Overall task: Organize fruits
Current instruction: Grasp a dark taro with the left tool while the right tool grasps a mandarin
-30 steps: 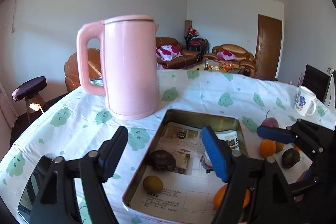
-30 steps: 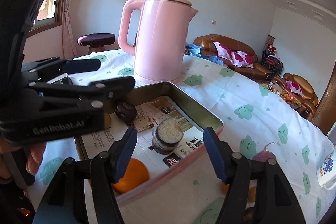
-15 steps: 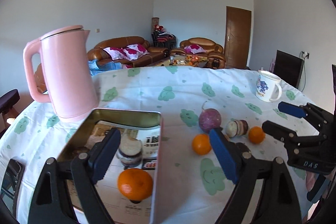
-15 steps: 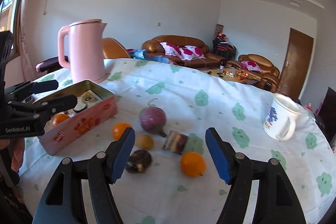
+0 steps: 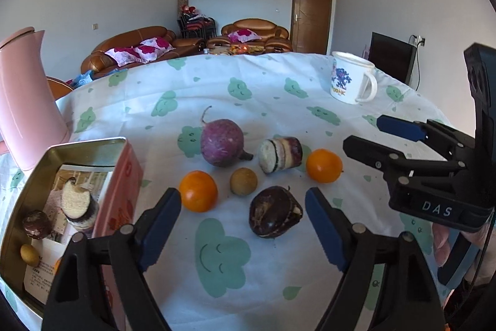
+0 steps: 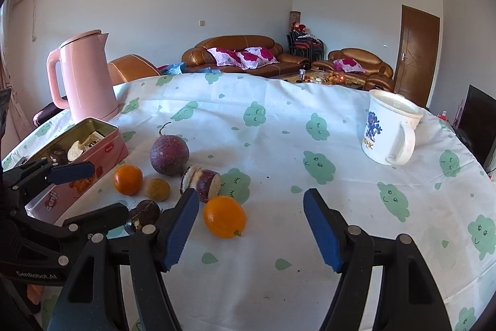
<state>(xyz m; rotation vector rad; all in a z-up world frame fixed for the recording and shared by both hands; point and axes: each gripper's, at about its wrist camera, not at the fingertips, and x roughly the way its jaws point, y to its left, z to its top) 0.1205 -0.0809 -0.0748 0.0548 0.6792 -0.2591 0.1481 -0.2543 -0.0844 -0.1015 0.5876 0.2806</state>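
The left gripper (image 5: 243, 224) is closing its wide jaws; a dark chestnut-like fruit (image 5: 275, 211) lies on the tablecloth (image 5: 279, 95) between the pads, untouched. The right gripper (image 6: 251, 227) stands open, gripping nothing, with an orange (image 6: 224, 216) just ahead of its left pad. Behind lie a second orange (image 5: 198, 190), a small brown fruit (image 5: 243, 181), a cut purple piece (image 5: 280, 154) and a purple round root (image 5: 222, 142). Left, the tin (image 5: 90, 145) holds 4 pieces. Farther stand a pink kettle (image 6: 86, 79) and a mug (image 6: 389, 129).
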